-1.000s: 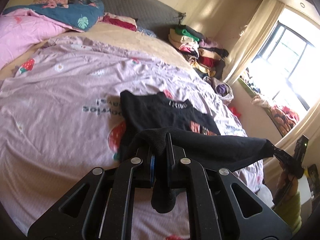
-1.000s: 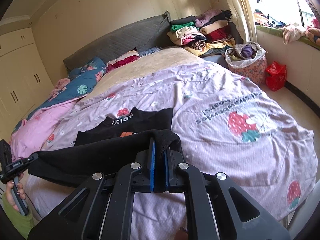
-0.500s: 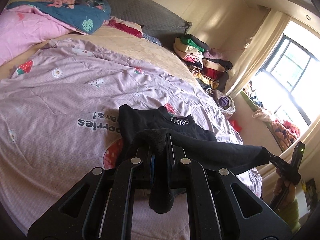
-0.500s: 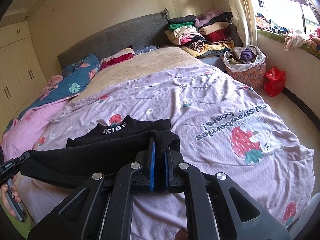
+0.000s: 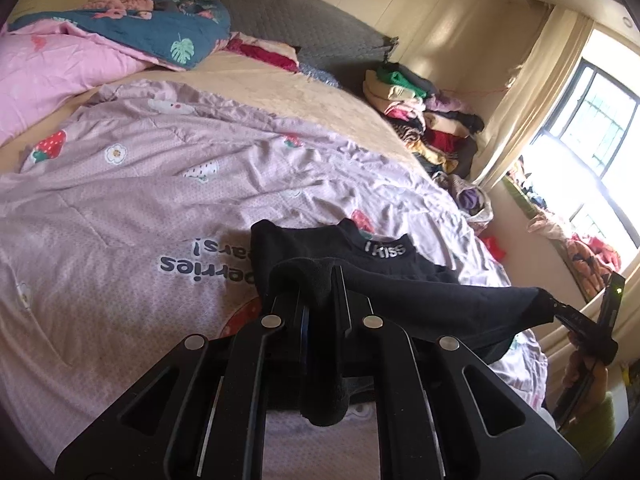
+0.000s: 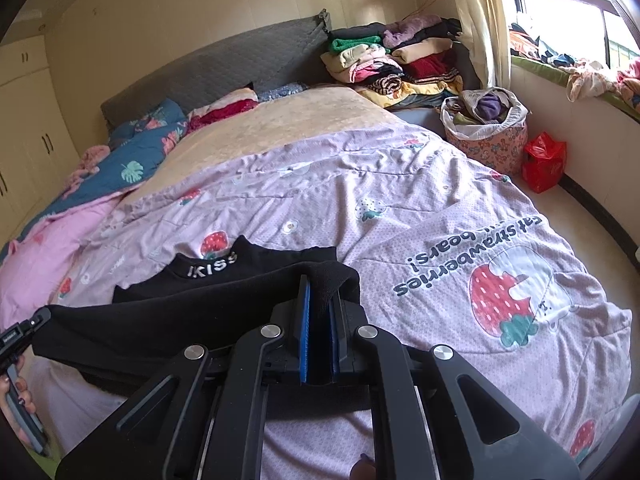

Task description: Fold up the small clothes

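While I hold both tongs over the bed, here is what I see.

Shirt: the black shirt (image 5: 400, 288) lies on the purple strawberry quilt (image 5: 120, 208). Its white "KISS" collar (image 6: 212, 269) points away from me, toward the headboard. The near edge is lifted off the quilt.

Left tongs: my left gripper (image 5: 320, 292) is pinched tight on one corner of that near edge. A bit of black cloth hangs down between the fingers.

Right tongs: my right gripper (image 6: 319, 300) is pinched tight on the other corner. The cloth sits between its blue pads (image 6: 305, 328).

Between them: the lifted edge runs like a flat band from one gripper to the other. It goes side to side across the bed. In the left view I can see the right gripper far off at the end of the band.

Which way: the rest of the shirt lies in front of both grippers, going from me toward the collar. Both grippers look about as near to it as each other.

Next move, I think: carry the edge forward, straight toward the collar, and lay it down. I should keep both grippers level so the fold is not crooked.

Watch out: if one side goes ahead, I think the fold goes slanted.
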